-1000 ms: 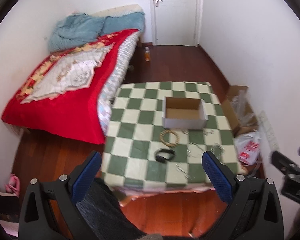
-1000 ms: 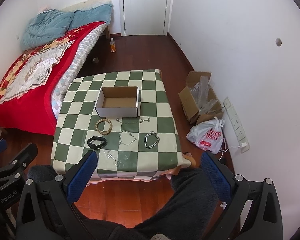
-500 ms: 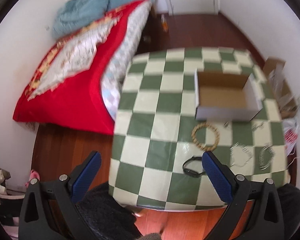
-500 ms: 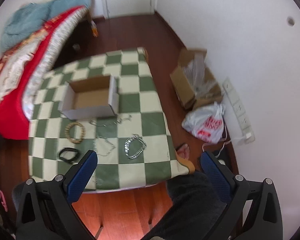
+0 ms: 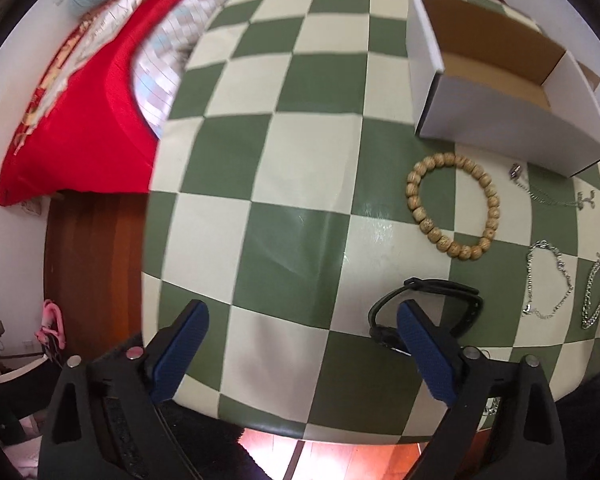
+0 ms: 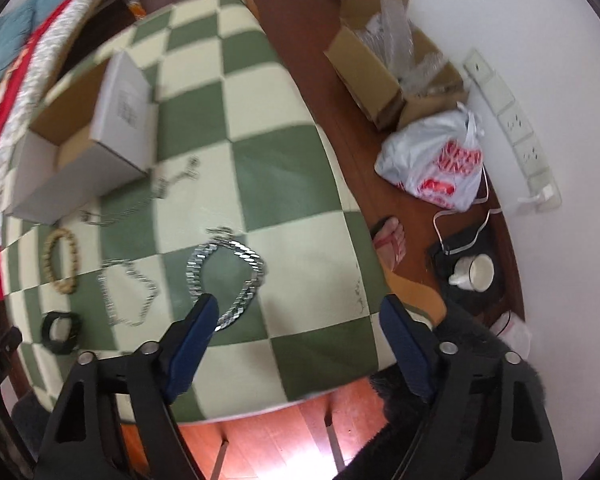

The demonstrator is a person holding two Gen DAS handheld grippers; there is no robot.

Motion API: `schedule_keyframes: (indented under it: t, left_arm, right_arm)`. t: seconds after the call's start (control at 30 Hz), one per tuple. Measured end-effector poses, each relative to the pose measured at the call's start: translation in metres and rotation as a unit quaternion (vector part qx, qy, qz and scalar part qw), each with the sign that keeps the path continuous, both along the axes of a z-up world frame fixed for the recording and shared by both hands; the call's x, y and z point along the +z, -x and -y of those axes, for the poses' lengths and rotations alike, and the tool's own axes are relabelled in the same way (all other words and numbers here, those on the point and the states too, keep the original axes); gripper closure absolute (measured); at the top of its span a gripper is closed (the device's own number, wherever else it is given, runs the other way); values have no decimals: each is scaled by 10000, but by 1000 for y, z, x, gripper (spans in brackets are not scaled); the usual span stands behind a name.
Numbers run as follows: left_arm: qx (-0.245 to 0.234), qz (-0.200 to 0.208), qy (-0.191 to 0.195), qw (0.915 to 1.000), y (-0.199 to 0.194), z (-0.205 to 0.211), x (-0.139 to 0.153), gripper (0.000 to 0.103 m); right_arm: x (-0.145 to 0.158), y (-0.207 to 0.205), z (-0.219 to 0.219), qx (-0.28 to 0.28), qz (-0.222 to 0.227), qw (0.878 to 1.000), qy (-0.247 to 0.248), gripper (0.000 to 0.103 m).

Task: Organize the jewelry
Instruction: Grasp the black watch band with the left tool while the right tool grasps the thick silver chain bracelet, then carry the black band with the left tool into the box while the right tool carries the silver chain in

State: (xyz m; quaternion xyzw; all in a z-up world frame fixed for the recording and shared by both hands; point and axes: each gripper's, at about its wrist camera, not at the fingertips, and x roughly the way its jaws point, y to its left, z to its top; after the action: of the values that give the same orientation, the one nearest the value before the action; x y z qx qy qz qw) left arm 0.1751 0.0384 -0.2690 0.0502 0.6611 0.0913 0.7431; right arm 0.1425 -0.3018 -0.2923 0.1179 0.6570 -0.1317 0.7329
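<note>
left gripper (image 5: pixel 302 326): jaws wide apart, holding nothing, poised over the near edge of the checkered table (image 5: pixel 300 92). its right finger overlaps the black band (image 5: pixel 428 308), which lies near that edge; contact cannot be confirmed. wooden bead bracelet (image 5: pixel 452 204) lies just in front of the white cardboard box (image 5: pixel 500 120), which sits open toward the table's far right corner. thin chain (image 5: pixel 548 280) and a second chain lie to the right of the beads.

right gripper (image 6: pixel 296 320): jaws wide apart, empty, near the table's near edge. its left finger overlaps the heavy silver link bracelet (image 6: pixel 228 276). thin chain, beads and black band lie further left.
</note>
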Motion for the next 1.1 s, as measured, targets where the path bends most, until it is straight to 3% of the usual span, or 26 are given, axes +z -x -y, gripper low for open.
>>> schedule_keyframes:
  t: [0.17, 0.37, 0.43, 0.53, 0.6, 0.87, 1.1]
  left_arm:
    - [1, -243, 289, 9993, -7, 3, -18, 21]
    - [174, -285, 674, 9972, -9, -2, -29, 50]
    - [178, -174, 827, 9963, -10, 1, -26, 85]
    - [75, -139, 612, 9980, -11, 7, -24, 87]
    - [77, -97, 532, 9985, -8, 8, -22, 88]
    - [-128, 147, 437, 9989, 1, 19, 10, 93]
    - [-118, 404, 531, 9977, 7, 26, 36, 93]
  right_arm:
    - [-27, -2, -9, 1, -139, 9999, -74, 28]
    - [-31, -3, -32, 217, 56, 9997, 105, 49]
    - [-30, -4, -38, 289, 123, 9994, 123, 57]
    - [-27, -6, -44, 401, 206, 9989, 124, 71]
    - [-26, -8, -48, 497, 237, 9984, 152, 94]
    - [-22, -8, -28, 167, 497, 9969, -584, 95]
    - [13, -8, -25, 136, 855, 9939, -683, 95]
